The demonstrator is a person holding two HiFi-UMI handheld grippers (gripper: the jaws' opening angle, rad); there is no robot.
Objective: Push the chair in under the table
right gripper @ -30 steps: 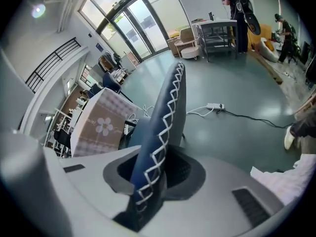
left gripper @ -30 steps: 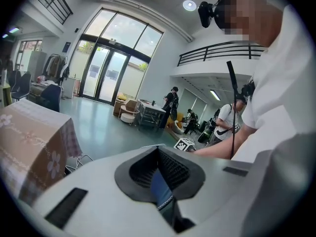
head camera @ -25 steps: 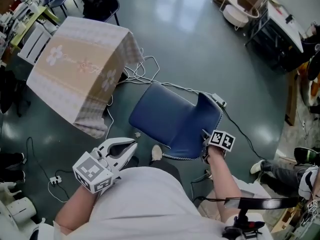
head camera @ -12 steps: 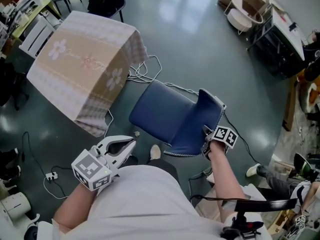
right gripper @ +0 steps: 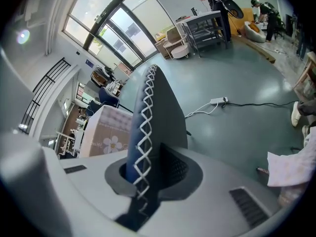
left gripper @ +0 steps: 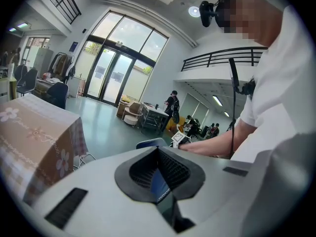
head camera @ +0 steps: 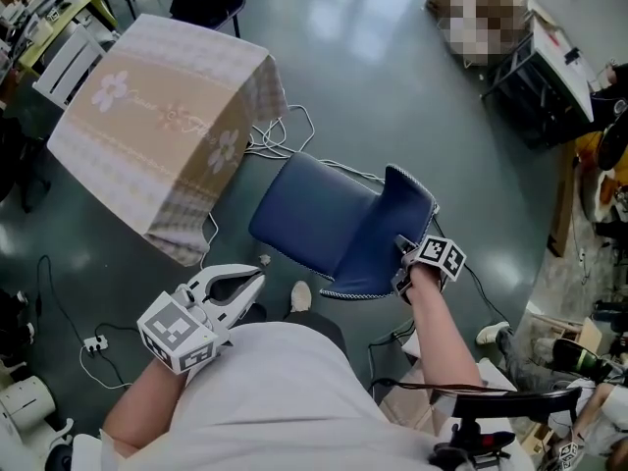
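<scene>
My right gripper (head camera: 404, 263) is clamped on the white-stitched edge of the blue chair's (head camera: 319, 224) backrest (head camera: 392, 219). Its jaws have just been closing, and they press on that rim. The chair stands on the green floor (head camera: 392, 86) with its seat turned toward the cloth-covered table (head camera: 147, 116), near that table's corner but not under it. White cables (head camera: 280, 140) lie between them. My left gripper (head camera: 250, 285) hangs by my waist, jaws together, holding nothing.
</scene>
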